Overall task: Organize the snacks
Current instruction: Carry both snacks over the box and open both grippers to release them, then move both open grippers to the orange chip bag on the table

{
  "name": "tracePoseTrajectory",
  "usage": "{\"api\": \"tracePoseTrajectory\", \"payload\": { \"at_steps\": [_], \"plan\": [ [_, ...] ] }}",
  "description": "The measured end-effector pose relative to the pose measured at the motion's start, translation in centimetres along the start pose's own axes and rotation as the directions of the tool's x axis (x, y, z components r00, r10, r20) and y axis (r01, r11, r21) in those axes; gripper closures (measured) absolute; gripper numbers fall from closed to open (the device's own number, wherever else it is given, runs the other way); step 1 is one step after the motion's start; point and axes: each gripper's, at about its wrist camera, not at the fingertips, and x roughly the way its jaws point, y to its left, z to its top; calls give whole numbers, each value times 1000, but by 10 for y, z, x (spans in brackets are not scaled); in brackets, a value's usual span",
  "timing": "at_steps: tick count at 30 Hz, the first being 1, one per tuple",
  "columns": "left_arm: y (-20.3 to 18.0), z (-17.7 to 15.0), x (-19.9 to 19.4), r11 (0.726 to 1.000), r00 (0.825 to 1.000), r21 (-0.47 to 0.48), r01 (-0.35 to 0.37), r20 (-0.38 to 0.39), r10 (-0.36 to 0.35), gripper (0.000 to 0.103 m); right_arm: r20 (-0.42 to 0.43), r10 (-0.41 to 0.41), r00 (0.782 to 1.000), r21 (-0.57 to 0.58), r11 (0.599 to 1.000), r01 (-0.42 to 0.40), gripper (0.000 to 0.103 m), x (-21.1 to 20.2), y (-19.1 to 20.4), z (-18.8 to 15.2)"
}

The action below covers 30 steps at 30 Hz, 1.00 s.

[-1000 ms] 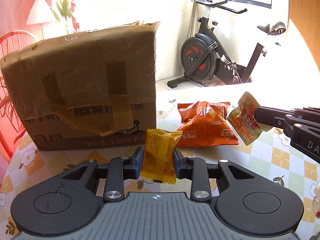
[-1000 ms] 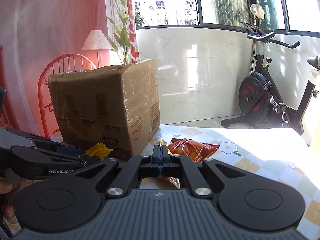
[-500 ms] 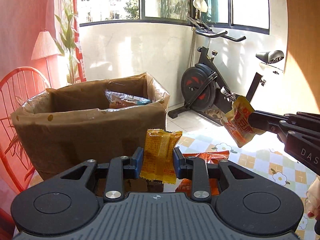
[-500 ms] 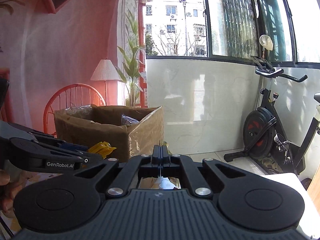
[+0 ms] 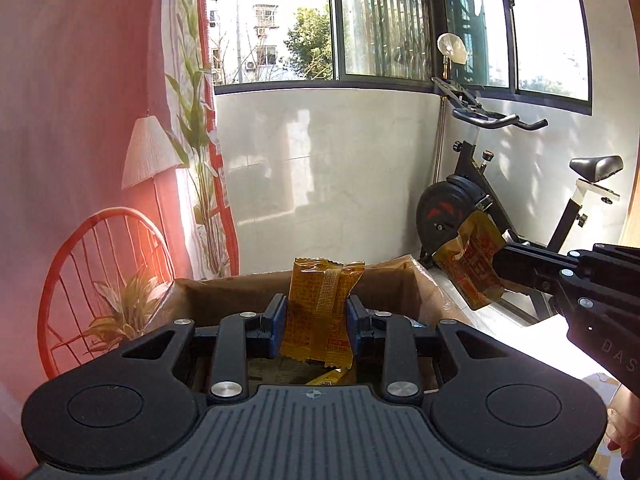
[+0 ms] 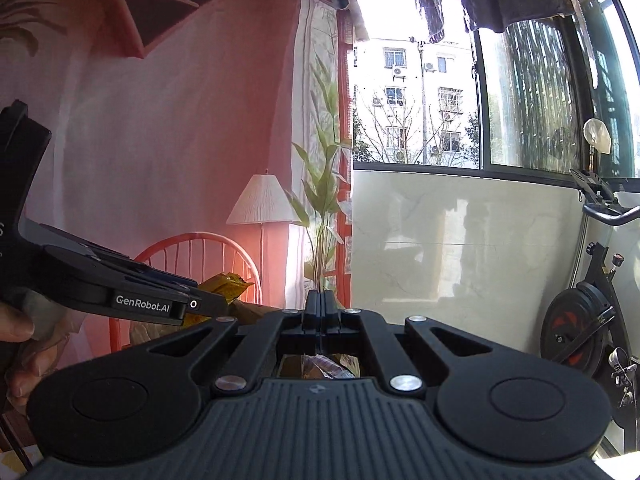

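Left gripper (image 5: 316, 316) clamped on yellow snack packet (image 5: 320, 312) across its middle, packet upright above open cardboard box (image 5: 404, 280). Right gripper (image 5: 498, 266) pinched fully closed on edge of tan pouch (image 5: 470, 268), hanging beside box's right rim. Both wrappers looked light, soft, crinkly, likely slippery film. Mid-body hold judged safer than sealed edge; contents possibly crushable.

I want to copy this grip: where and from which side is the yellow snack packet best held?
Across its flat middle, from below: the yellow snack packet stands upright between the left hand-held gripper pads, crimped ends free above and below.
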Motion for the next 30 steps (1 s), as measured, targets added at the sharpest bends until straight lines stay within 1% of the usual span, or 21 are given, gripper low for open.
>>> {"api": "tracePoseTrajectory", "payload": {
  "at_steps": [3, 5, 7, 8, 9, 10, 12, 14, 16, 19, 21, 24, 25, 28, 30],
  "plan": [
    [14, 0, 18, 999, 999, -2, -34, -35, 33, 70, -41, 30, 999, 31, 999, -29, 103, 32, -1, -4],
    [21, -1, 29, 999, 998, -9, -46, -53, 45, 70, -84, 39, 996, 49, 998, -34, 102, 48, -3, -11],
    [26, -4, 37, 999, 996, -19, -45, -74, 43, 67, -149, 50, 988, 78, 996, -39, 101, 62, -9, -20],
    [28, -6, 41, 999, 996, -29, -38, -81, 36, 65, -172, 51, 984, 88, 995, -36, 95, 66, -11, -23],
    [29, -8, 43, 999, 996, -39, -33, -87, 30, 59, -189, 44, 981, 93, 995, -26, 92, 67, -14, -26],
    [30, -12, 43, 998, 995, -51, -29, -92, 25, 53, -188, 35, 982, 93, 996, -18, 84, 63, -17, -28],
    [29, -15, 42, 998, 995, -55, -32, -91, 27, 49, -173, 20, 985, 82, 997, -6, 82, 54, -23, -29],
    [28, -18, 41, 997, 995, -66, -32, -95, 25, 49, -175, 7, 985, 68, 998, 5, 80, 42, -31, -29],
    [24, -20, 35, 996, 996, -84, -16, -88, 9, 49, -182, -7, 983, 56, 998, 17, 80, 29, -42, -30],
    [9, -24, 22, 997, 998, -71, 1, -70, -6, 49, -191, -35, 981, 48, 998, 45, 74, 9, -61, -31],
    [-2, -28, 12, 997, 998, -76, 25, -61, -30, 49, -203, -53, 978, 51, 997, 65, 71, -4, -71, -35],
    [-15, -35, -2, 993, 996, -92, 70, -52, -75, 49, -243, -71, 967, 66, 994, 90, 62, -22, -83, -46],
    [-21, -38, -7, 993, 995, -88, 82, -46, -87, 49, -256, -75, 964, 73, 993, 96, 57, -28, -88, -51],
    [-37, -48, -19, 991, 993, -78, 106, -34, -109, 49, -283, -89, 955, 90, 989, 119, 54, -42, -96, -65],
    [-47, -57, -25, 989, 992, -83, 122, -35, -125, 49, -301, -94, 949, 104, 986, 131, 50, -51, -101, -75]
  ]
}}
